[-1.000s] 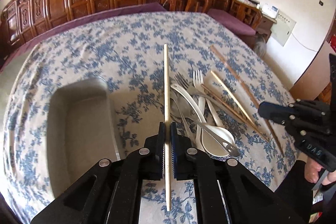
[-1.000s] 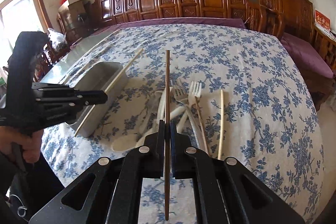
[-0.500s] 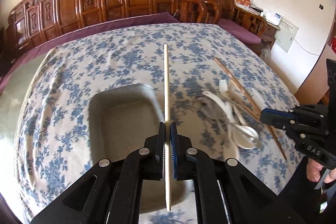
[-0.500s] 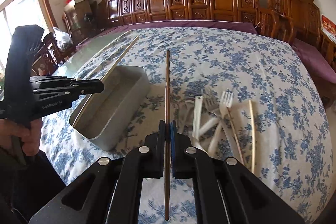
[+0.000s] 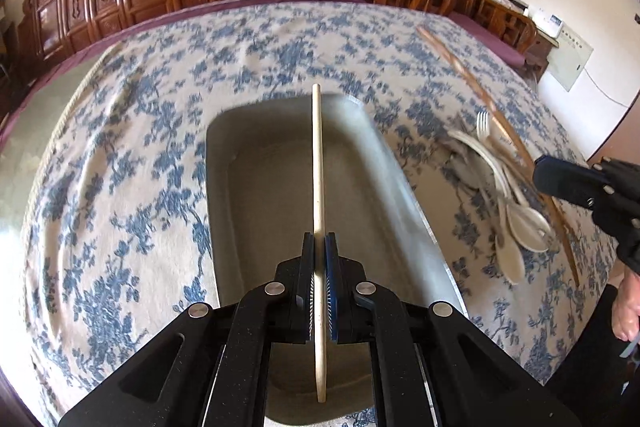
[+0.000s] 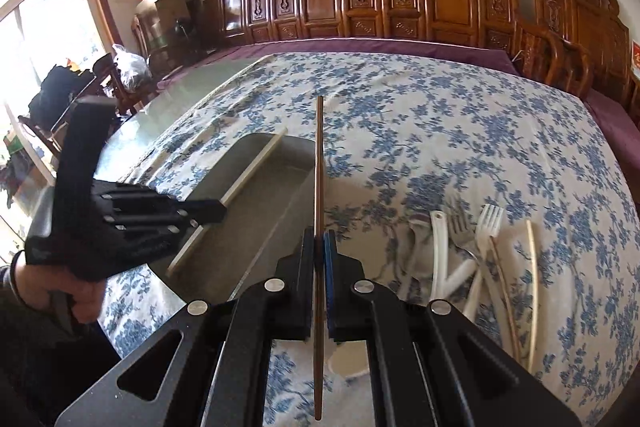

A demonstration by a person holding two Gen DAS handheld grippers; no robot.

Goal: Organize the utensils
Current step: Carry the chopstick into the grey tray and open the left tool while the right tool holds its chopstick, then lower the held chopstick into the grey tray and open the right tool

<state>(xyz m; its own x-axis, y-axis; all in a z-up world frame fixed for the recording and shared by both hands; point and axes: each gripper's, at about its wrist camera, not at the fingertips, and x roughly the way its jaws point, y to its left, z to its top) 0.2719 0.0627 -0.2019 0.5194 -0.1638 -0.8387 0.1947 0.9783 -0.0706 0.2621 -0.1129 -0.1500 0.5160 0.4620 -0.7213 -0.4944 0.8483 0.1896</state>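
Both grippers loaded, one chopstick apiece!
Left gripper [image 5: 319, 259] clamps a pale chopstick [image 5: 318, 163] directly above the metal tray [image 5: 404, 195]; right gripper [image 6: 319, 251] pinches a dark chopstick [image 6: 319, 163], tray to its left, forks [image 6: 490, 223] lying right.

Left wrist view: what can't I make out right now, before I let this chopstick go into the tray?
- Metal tray: near end hidden behind the left gripper, which clamps the pale chopstick.
- Utensil pile: motion-blurred; pieces overlap, count unclear.
- Right gripper: mostly cut off by the frame edge.
- Chopstick's height above the tray floor: cannot tell.
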